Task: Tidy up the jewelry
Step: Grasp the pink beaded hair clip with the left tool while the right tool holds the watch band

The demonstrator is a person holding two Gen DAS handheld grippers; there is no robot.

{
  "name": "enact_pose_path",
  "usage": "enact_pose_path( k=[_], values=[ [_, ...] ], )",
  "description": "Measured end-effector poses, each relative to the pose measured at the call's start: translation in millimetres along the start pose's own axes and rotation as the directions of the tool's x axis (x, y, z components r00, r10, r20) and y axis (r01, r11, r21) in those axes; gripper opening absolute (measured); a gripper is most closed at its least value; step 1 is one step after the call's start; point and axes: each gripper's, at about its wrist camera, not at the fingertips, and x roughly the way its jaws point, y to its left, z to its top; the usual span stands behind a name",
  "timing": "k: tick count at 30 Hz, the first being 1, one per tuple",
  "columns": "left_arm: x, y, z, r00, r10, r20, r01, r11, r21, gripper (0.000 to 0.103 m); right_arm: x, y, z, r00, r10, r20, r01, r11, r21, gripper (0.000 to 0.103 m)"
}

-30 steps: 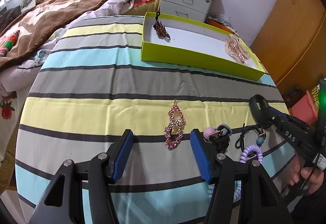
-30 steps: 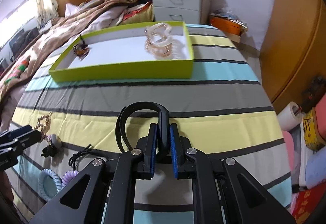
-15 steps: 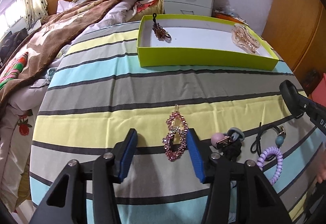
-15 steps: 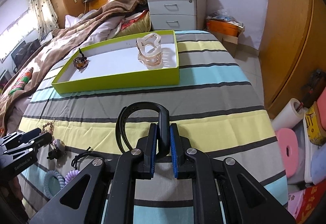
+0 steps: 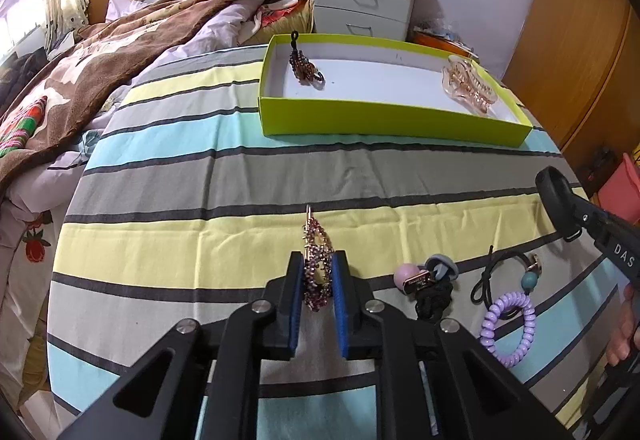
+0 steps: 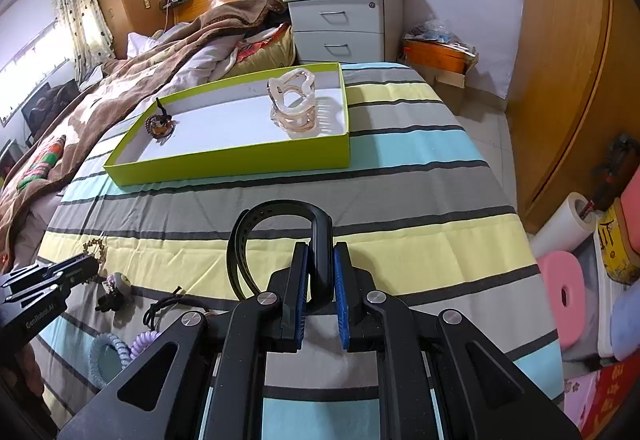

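My left gripper [image 5: 317,271] is shut on a pink beaded hair clip [image 5: 317,260] at the near part of the striped table. My right gripper [image 6: 320,272] is shut on a black wristband [image 6: 280,240] and holds it above the cloth; it also shows in the left wrist view [image 5: 560,199]. A lime-green tray [image 5: 392,119] stands at the far side and holds a dark beaded piece [image 5: 304,65] and a clear pink claw clip [image 5: 468,83]. The tray [image 6: 240,167] shows in the right wrist view too.
Near the left gripper lie a pink and black hair tie [image 5: 424,280], a black cord with a blue bead [image 5: 504,272] and a purple coil tie [image 5: 508,328]. A bed with a brown blanket [image 5: 120,51] lies left. A nightstand [image 5: 360,3] stands behind the tray.
My left gripper's jaws have closed from wide open onto the pink beaded clip. The right gripper has kept its hold on the black wristband and lifted slightly.
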Motion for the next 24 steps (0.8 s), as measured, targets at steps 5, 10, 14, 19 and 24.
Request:
enact_pose_path(
  k=[5, 10, 14, 19, 24],
  values=[
    [-4, 1, 1, 1.0, -0.007, 0.011, 0.007, 1.0, -0.009, 0.011, -4, 2, 1, 1.0, -0.001, 0.007, 0.001, 1.0, -0.005, 0.013],
    [-11, 3, 2, 1.0, -0.014, 0.027, 0.014, 1.0, -0.017, 0.011, -8, 3, 2, 1.0, -0.004, 0.012, 0.004, 1.0, -0.006, 0.013],
    [-17, 4, 5, 0.999, -0.024, 0.039, 0.025, 0.999, -0.021, 0.011, -12, 4, 2, 1.0, -0.003, 0.02, 0.003, 1.0, -0.008, 0.013],
    [-22, 5, 7, 0.998, -0.035, 0.054, 0.036, 0.999, -0.031, 0.011, -16, 6, 4, 1.0, -0.003, 0.027, 0.003, 1.0, -0.014, 0.013],
    [-28, 6, 11, 0.997, -0.038, 0.071, 0.04, 0.999, -0.03, 0.011, -22, 10, 10, 0.999, -0.004, 0.045, 0.006, 1.0, -0.026, 0.013]
  ],
)
